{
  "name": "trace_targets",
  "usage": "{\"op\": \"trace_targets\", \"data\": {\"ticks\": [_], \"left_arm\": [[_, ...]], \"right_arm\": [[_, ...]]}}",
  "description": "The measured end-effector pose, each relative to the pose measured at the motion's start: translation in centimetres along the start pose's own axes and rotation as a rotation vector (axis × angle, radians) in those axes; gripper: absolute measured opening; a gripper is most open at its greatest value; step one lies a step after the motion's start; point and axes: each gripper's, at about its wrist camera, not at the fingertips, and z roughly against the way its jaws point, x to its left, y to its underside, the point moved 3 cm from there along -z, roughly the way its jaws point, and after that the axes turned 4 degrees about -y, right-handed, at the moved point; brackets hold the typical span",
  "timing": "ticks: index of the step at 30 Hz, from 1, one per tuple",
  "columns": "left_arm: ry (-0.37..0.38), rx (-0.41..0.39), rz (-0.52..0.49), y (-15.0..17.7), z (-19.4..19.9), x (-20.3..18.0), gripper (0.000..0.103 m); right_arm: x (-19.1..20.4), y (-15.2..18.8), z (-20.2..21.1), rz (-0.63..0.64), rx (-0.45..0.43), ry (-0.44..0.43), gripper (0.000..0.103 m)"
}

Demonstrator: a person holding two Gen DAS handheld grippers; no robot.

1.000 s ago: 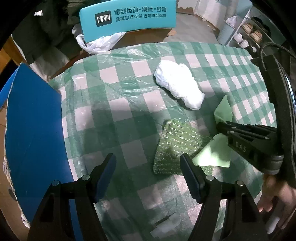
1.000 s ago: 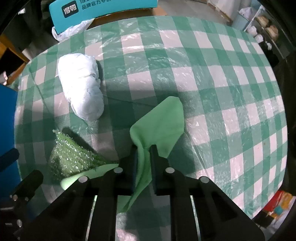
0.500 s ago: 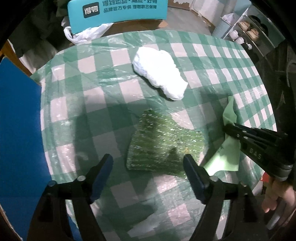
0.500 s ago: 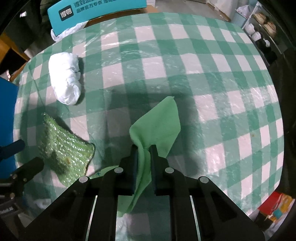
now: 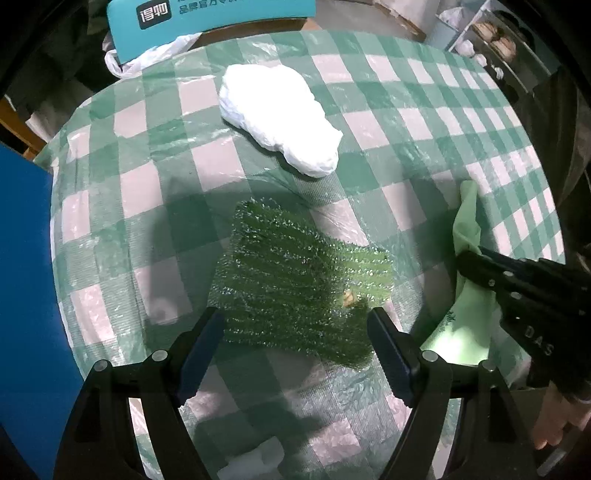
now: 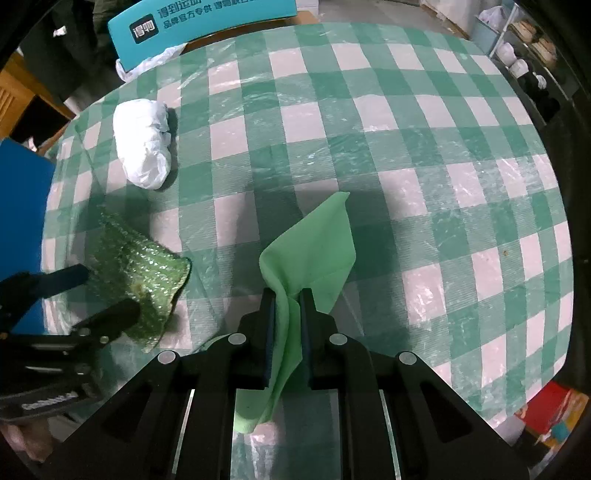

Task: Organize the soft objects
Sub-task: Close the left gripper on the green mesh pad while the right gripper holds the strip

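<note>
A dark green glittery cloth (image 5: pixel 295 284) lies flat on the checked tablecloth (image 5: pixel 406 122); it also shows in the right wrist view (image 6: pixel 144 273). My left gripper (image 5: pixel 295 332) is open, its fingers at either side of that cloth's near edge. My right gripper (image 6: pixel 287 310) is shut on a light green cloth (image 6: pixel 314 251), which hangs from the jaws above the table; the cloth shows at the right of the left wrist view (image 5: pixel 467 221). A white crumpled bundle (image 5: pixel 280 118) lies further back, also seen in the right wrist view (image 6: pixel 142 151).
A blue panel (image 5: pixel 26 295) stands along the table's left edge. A teal box with white print (image 5: pixel 207 18) and a white plastic bag (image 5: pixel 147 55) sit beyond the far edge. Shelves with small items (image 6: pixel 524 44) stand at the far right.
My left gripper has moved over the dark green cloth, which now lies spread between its fingers. My right gripper has carried the light green cloth off it, to the right.
</note>
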Motion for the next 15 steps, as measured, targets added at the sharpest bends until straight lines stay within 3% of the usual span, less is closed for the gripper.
{"op": "trace_targets", "data": {"ticks": [7, 12, 15], "left_arm": [[-0.054, -0.02, -0.036, -0.2, -0.6, -0.7, 0.079], [-0.098, -0.058, -0.064, -0.1, -0.7, -1.1, 0.061], [-0.105, -0.081, -0.08, 0.0, -0.5, -1.1, 0.044]], "right_arm": [[0.1, -0.4, -0.5, -0.006, 0.006, -0.021, 0.012], [0.6, -1.1, -1.0, -0.005, 0.006, -0.028, 0.012], [0.7, -1.1, -1.1, 0.0, 0.007, -0.029, 0.012]]}}
